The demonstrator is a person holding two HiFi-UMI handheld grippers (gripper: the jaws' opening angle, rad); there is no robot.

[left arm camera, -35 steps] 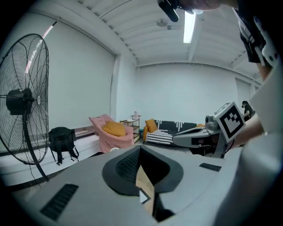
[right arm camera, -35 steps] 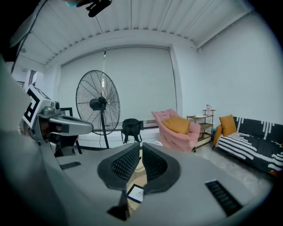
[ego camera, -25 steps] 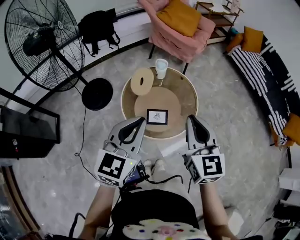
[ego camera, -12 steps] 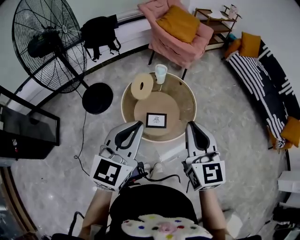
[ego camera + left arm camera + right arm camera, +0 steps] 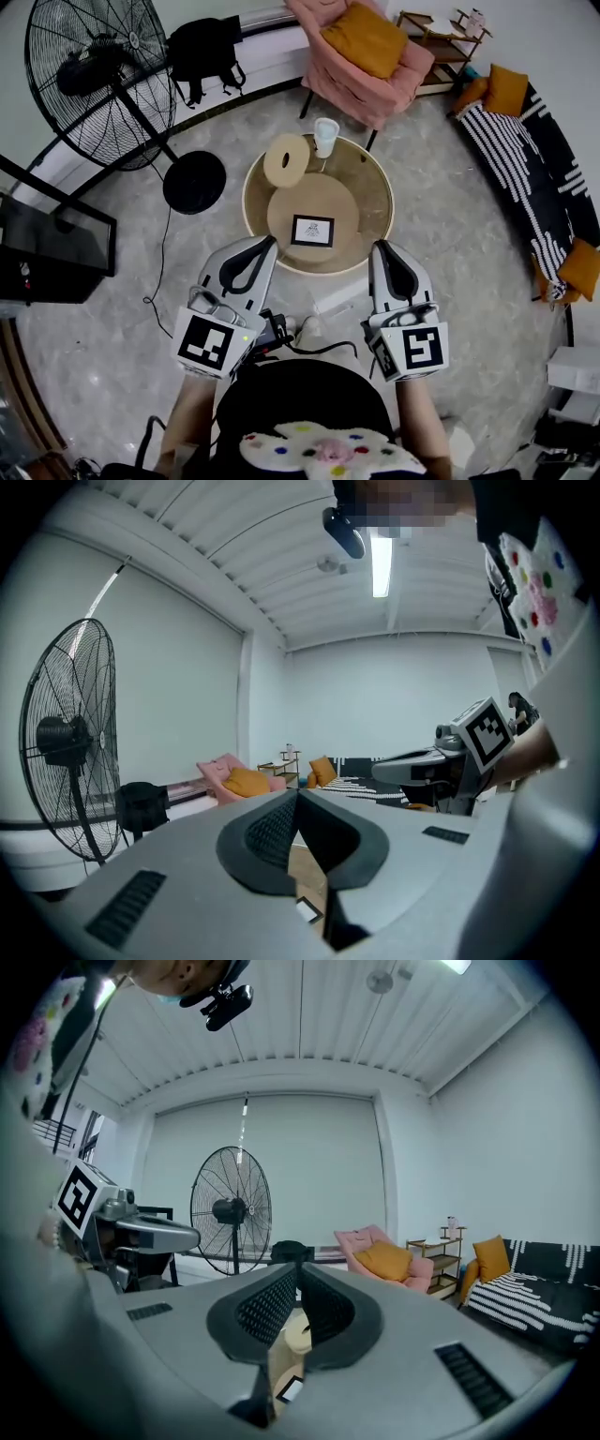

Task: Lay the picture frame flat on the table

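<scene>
A small black-edged picture frame point(image 5: 312, 231) rests on a round wooden mat point(image 5: 281, 211) on the round table point(image 5: 375, 187); it looks to lie flat. Both grippers hover short of the table's near edge, clear of the frame. My left gripper point(image 5: 270, 241) is shut and holds nothing. My right gripper point(image 5: 378, 247) is shut too, with nothing in it. In the left gripper view the left gripper point(image 5: 296, 795) shows a sliver of the frame point(image 5: 307, 909) below its tips. The right gripper view has the right gripper point(image 5: 298, 1268) above the frame point(image 5: 289, 1388).
A pale tape-like ring point(image 5: 285, 160) and a cup point(image 5: 325, 137) stand at the table's far side. A big floor fan point(image 5: 94, 75) with a round base point(image 5: 194, 182) is to the left, a pink armchair point(image 5: 361, 56) behind, a striped sofa point(image 5: 534, 159) to the right.
The left gripper has drawn back a little, down and to the left in the head view. The right gripper and the frame have stayed put.
</scene>
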